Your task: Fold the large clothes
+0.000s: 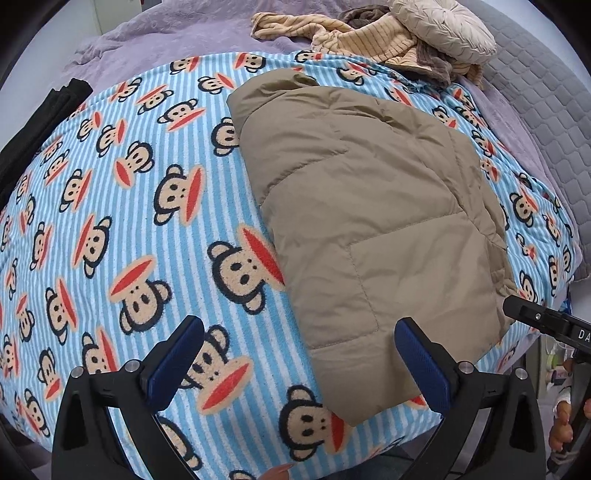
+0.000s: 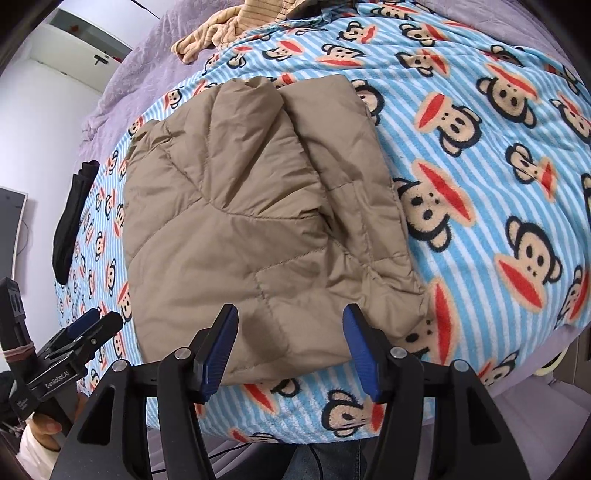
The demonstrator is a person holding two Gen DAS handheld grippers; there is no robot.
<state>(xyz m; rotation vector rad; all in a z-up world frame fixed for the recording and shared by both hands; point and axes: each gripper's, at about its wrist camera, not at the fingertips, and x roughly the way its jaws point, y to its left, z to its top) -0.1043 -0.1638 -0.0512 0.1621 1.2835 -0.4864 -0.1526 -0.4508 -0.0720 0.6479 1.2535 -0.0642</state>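
Observation:
A tan quilted puffer jacket [image 1: 373, 221] lies folded into a compact block on a blue-striped monkey-print blanket [image 1: 129, 221]. It also shows in the right wrist view [image 2: 251, 221]. My left gripper [image 1: 299, 365] is open and empty, hovering over the blanket at the jacket's near left corner. My right gripper [image 2: 290, 350] is open and empty, just above the jacket's near edge. The right gripper also shows at the right edge of the left wrist view [image 1: 546, 321]. The left gripper also shows at the lower left of the right wrist view [image 2: 86, 328].
A heap of beige striped clothes [image 1: 369, 37] and a cream cushion [image 1: 443, 26] sit at the far side on a purple bedspread [image 1: 147, 44]. A black garment [image 1: 33, 125] lies at the blanket's left edge. A grey quilted cover [image 1: 546, 110] lies at the right.

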